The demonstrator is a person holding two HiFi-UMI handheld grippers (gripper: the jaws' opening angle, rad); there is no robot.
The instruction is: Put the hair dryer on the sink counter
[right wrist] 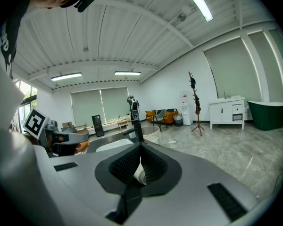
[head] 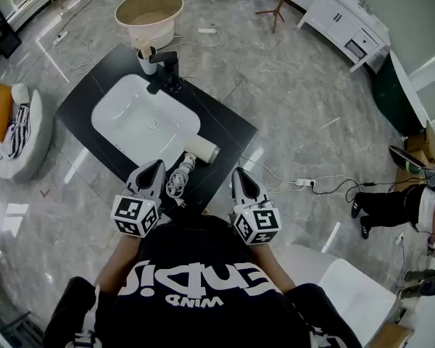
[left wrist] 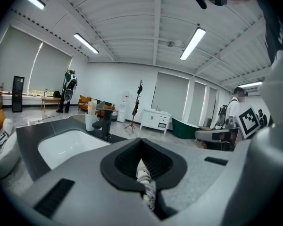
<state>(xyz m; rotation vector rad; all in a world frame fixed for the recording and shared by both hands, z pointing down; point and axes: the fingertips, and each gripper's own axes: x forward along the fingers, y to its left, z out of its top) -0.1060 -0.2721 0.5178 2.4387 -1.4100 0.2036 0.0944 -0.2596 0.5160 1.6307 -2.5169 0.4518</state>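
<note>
Head view catches one piece of writing: white lettering on the person's black shirt point(head: 203, 246), upside down from here. The small line looks like "WIND"; the big line I cannot read. Each gripper's cube bears black-and-white square markers.

At far left a pale floor cushion point(head: 40, 133) carries an orange thing and a striped one. Next is the black table point(head: 82, 98) with its white sink point(head: 130, 114). A cup point(head: 146, 58) and a black tap point(head: 165, 71) stand at the far rim, and a beige tub point(head: 148, 13) is on the floor beyond.

The left gripper point(head: 156, 165) is at the near table edge, fingers pressed together. The coiled cord point(head: 176, 182) lies just to its right and shows through their slit. The dryer point(head: 201, 149) lies on the table by the sink's near right corner. The right gripper point(head: 238, 172), fingers likewise pressed together on nothing, is near the dryer but apart from it. A power strip point(head: 304, 183) lies on the floor further right.
</note>
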